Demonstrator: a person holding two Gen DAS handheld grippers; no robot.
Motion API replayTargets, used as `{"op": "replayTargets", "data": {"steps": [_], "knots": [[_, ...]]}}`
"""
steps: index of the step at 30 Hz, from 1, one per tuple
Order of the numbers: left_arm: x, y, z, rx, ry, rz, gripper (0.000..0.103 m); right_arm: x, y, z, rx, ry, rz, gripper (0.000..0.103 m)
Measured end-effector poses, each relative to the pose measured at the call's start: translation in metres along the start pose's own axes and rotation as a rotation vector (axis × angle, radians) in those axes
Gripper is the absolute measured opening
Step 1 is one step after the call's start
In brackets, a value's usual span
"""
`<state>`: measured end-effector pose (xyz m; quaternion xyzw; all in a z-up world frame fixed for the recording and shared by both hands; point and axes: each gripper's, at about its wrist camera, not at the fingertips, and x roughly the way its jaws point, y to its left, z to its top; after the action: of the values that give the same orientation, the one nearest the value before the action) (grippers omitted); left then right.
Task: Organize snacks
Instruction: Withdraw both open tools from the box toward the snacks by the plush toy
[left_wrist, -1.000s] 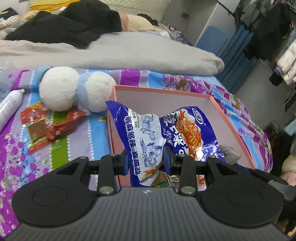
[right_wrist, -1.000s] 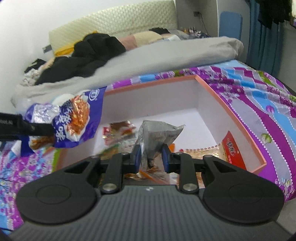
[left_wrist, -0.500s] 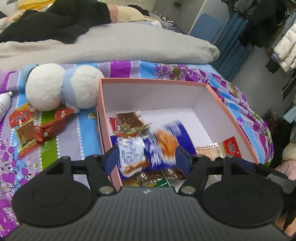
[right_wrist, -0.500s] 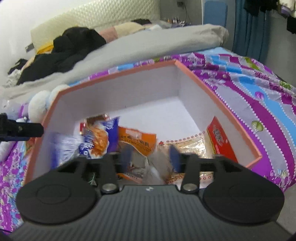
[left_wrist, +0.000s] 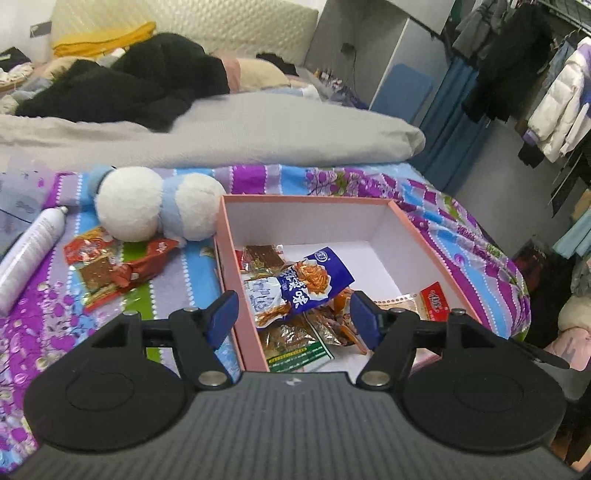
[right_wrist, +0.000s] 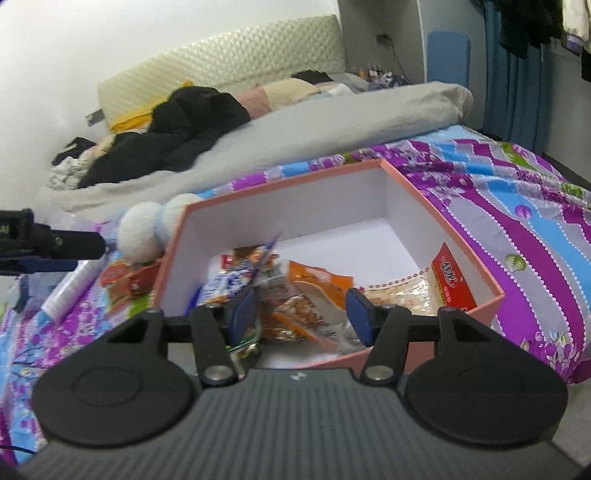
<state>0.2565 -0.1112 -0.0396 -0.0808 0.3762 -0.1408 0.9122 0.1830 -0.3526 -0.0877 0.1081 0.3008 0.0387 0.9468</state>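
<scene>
Released since the earlier frame, the light, crinkly blue snack packet (left_wrist: 308, 284) is now lain in the pink box (left_wrist: 310, 199), both the left gripper (left_wrist: 293, 314) and right gripper (right_wrist: 301, 310) being spread empty; its crimped edge is judged the best hold.

Green packet (left_wrist: 299, 350) half hidden (behind left gripper body); print unreadable.

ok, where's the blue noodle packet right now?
Left wrist view: blue noodle packet lies inside the pink box, left half, atop other snack packets, ahead of the open left hand-held gripper.
</scene>
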Motion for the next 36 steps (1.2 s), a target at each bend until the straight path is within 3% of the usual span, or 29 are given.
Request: {"op": "replayTargets", "data": {"steps": [10, 19, 29, 36], "knots": [[-0.086, 0.008, -0.031, -0.017, -0.078, 0.018, 0.072, -0.059, 0.033, -0.012, -0.031, -0.07, 0.063, 0.057], [-0.139, 0.026, -0.066, -0.061, -0.117, 0.041, 0.072, -0.088, 0.065, -0.034, -0.06, -0.072, 0.128, 0.057], [-0.177, 0.055, -0.105, -0.095, -0.123, 0.092, 0.073, -0.105, 0.1, -0.066, -0.108, -0.054, 0.197, 0.057], [-0.18, 0.076, -0.119, -0.125, -0.103, 0.117, 0.074, -0.102, 0.117, -0.079, -0.138, -0.023, 0.222, 0.057]]}}
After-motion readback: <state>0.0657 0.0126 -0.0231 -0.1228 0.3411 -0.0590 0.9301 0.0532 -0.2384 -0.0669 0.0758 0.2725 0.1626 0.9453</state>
